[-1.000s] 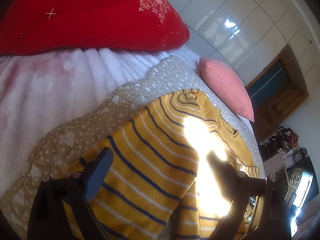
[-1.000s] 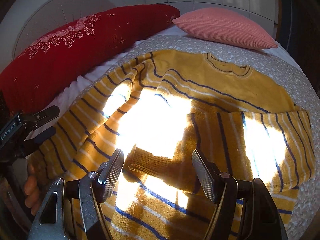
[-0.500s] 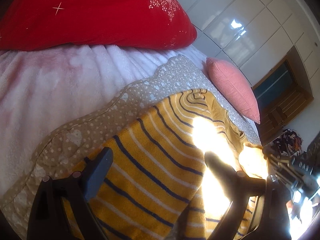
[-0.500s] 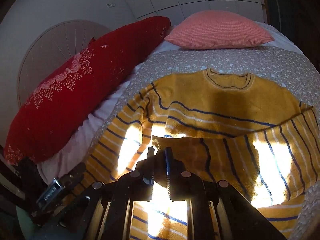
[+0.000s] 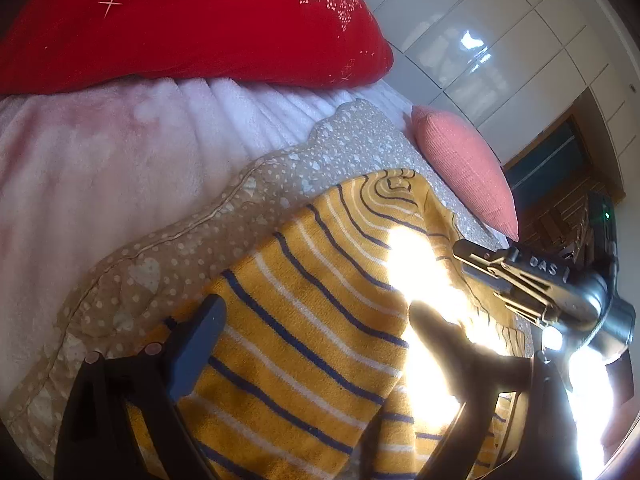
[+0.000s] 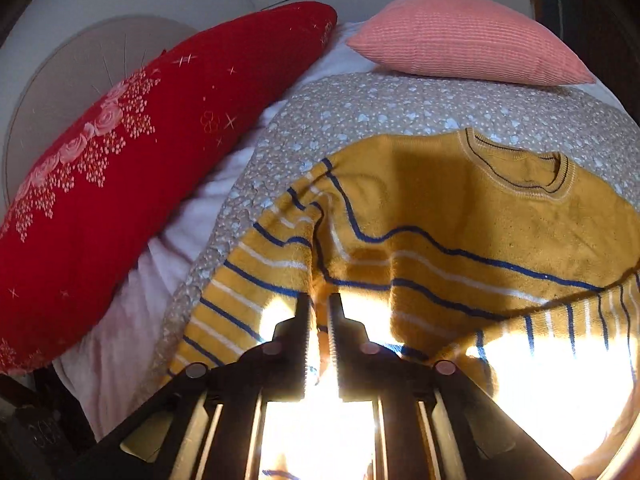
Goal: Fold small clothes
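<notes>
Looking across a bed (image 6: 224, 188) from two claw-mounted cameras, we see a yellow sweater (image 6: 460, 220) with blue and white stripes lying flat on a beige dotted quilt (image 6: 400, 104), its collar (image 6: 520, 172) at the far end and its body running toward us. A long red pillow (image 6: 120, 160) lies along the left and a pink cushion (image 6: 460, 40) sits at the far edge.

From the right camera, one striped sleeve (image 6: 560, 328) lies folded across the sweater's near right part. The right claw (image 6: 318, 312) sits low over the near left part of the sweater, just in front of the other sleeve (image 6: 260, 252), which runs away to the left. Its jaws stand narrow and have just been easing apart; a sliver of yellow cloth shows in the gap, but we cannot tell whether the pads press on it.

From the left camera, the left claw (image 5: 316, 320) hovers over that left sleeve (image 5: 300, 320) with jaws wide, holding nothing. We judge the left claw nearer to the sleeve's outer end.

The only readable writing is "DAS" on the right claw's side (image 5: 544, 268); bright sun glare washes out the near fabric.
</notes>
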`<action>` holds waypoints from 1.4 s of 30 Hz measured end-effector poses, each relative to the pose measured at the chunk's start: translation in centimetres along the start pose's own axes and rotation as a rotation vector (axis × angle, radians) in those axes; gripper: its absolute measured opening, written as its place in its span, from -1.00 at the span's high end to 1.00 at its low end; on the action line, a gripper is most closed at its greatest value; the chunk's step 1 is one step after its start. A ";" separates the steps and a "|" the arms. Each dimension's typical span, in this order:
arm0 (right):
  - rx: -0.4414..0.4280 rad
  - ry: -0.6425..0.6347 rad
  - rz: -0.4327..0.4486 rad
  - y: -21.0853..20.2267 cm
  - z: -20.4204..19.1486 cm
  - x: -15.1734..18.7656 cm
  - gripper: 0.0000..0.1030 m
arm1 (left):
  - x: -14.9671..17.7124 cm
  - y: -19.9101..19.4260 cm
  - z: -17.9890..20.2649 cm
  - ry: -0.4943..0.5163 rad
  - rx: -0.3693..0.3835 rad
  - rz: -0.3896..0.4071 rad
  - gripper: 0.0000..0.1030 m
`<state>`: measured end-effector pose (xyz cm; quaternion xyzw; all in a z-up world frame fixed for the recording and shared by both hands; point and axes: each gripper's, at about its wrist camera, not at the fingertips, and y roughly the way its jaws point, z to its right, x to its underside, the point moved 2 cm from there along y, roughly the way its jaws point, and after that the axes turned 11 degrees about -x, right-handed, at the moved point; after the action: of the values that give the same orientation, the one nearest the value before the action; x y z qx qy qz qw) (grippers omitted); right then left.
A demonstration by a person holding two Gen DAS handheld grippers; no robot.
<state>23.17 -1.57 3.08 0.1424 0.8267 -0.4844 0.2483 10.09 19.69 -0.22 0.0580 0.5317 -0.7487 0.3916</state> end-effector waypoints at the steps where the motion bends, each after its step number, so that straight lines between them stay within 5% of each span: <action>1: 0.010 -0.031 -0.001 -0.5 0.1 0.7 -0.01 | 0.0 0.1 0.1 0.004 0.002 -0.003 -0.78; 2: 0.018 -0.055 0.001 -1.1 0.2 1.4 -0.32 | 0.0 0.1 0.1 0.009 0.005 -0.006 -0.78; 7: 0.111 -0.118 -0.029 -1.9 1.3 4.3 -0.29 | 0.2 0.1 0.4 0.021 0.003 -0.012 -0.78; 8: 0.154 -0.137 -0.037 -1.8 1.5 4.7 -0.06 | 0.2 0.2 0.4 0.019 0.004 -0.012 -0.78; 9: 0.161 -0.143 -0.056 -1.7 1.8 4.9 0.77 | 0.2 0.1 0.3 0.015 0.006 -0.011 -0.78; 10: 0.162 -0.126 -0.054 -1.9 2.2 4.9 0.92 | 0.1 0.1 0.2 0.009 0.009 -0.011 -0.78; 14: 0.118 -0.063 0.071 -5.0 2.3 4.1 0.92 | 0.2 -0.1 -0.1 -0.003 0.006 -0.004 -0.78; 18: 0.062 -0.045 0.105 -5.7 0.8 2.4 0.92 | 0.3 -0.3 0.1 0.003 0.006 -0.001 -0.78; 28: 0.000 0.053 0.070 2.0 -1.2 -3.4 0.91 | 0.1 -0.7 0.1 0.006 0.018 0.007 -0.78; 31: 0.078 -0.002 0.021 4.7 -1.1 -3.0 0.90 | -0.1 -1.3 0.1 0.012 0.044 0.019 -0.78; 34: 0.065 -0.008 0.030 4.1 -1.0 -1.6 0.64 | -0.5 -2.2 -0.2 0.014 0.081 0.037 -0.78; 37: 0.113 -0.102 0.071 1.4 -1.6 0.2 0.12 | -2.1 -3.9 -2.0 -0.009 0.093 0.074 -0.78; 40: 0.111 -0.179 0.089 -1.7 -2.9 2.0 -0.33 | -3.8 -6.4 -6.6 -0.124 -0.026 0.191 -0.79; 42: 0.001 -0.205 0.051 -2.9 -4.3 4.0 -0.39 | -4.4 -7.6 -10.4 -0.234 -0.141 0.256 -0.80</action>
<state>17.31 0.73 4.78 0.1134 0.7930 -0.4901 0.3436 4.70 31.74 3.25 0.0101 0.5219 -0.6555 0.5458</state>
